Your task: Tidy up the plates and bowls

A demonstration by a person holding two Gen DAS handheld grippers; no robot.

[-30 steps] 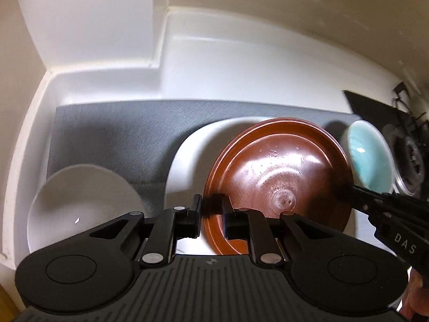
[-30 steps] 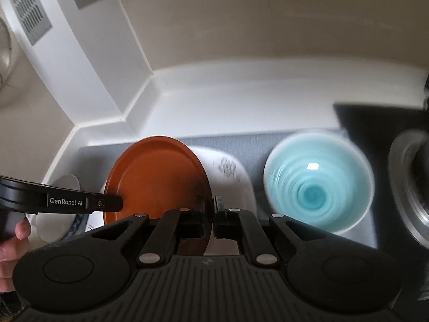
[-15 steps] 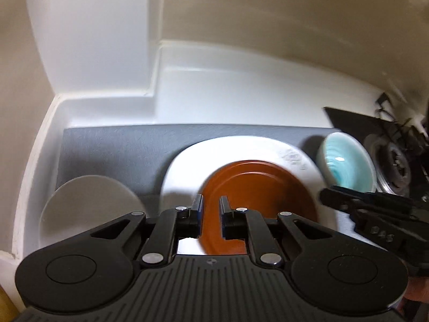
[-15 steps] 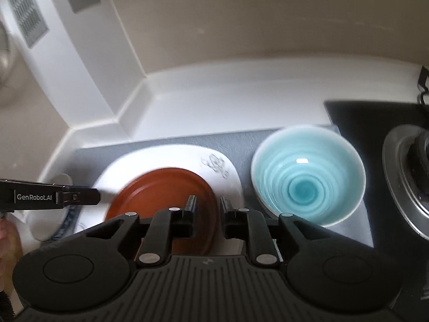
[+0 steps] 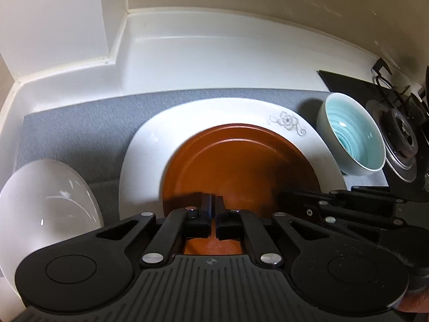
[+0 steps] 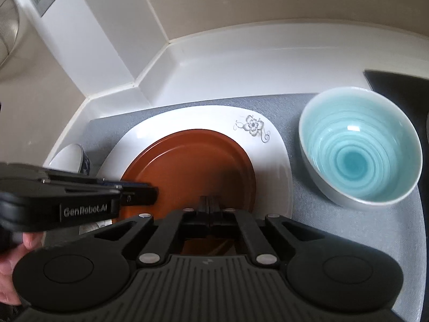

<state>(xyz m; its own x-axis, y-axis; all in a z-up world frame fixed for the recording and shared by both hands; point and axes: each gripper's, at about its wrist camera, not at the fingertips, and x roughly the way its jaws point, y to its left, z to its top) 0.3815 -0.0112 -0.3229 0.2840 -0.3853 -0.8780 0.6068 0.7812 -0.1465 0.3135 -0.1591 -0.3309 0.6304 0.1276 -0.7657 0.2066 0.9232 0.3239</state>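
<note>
Since a second ago the brown plate (image 5: pixel 236 166) has come down from tilted on its edge to lying flat, and both my grippers have let go of its rim.

Left wrist view: my left gripper (image 5: pixel 213 206) hangs over the near part of the brown plate with its jaws pressed together and nothing between them. The brown plate rests on the white square plate (image 5: pixel 166 126), which has a grey flower (image 5: pixel 287 119) printed at its far right corner. Both sit on the grey mat (image 5: pixel 80 123) on the white counter (image 5: pixel 214 61). A white bowl (image 5: pixel 45 201) stands on the mat to the left, near the white plate; a light blue bowl (image 5: pixel 354 141) stands to the right, just beside the flowered corner. A black stove burner (image 5: pixel 402 134) lies beyond it. My right gripper (image 5: pixel 284 197) reaches in from the right over the plate's edge.

Right wrist view: my right gripper (image 6: pixel 209 204) has its jaws together, empty, above the near rim of the brown plate (image 6: pixel 193 166). The white square plate (image 6: pixel 270 166) shows around it, and the light blue bowl (image 6: pixel 362 155) sits on the mat (image 6: pixel 295 110) to the right, apart from the plates. My left gripper (image 6: pixel 154 194) comes in from the left, its tip over the brown plate's left edge; whether it touches I cannot tell. My hand (image 6: pixel 10 268) shows at the lower left.
</note>
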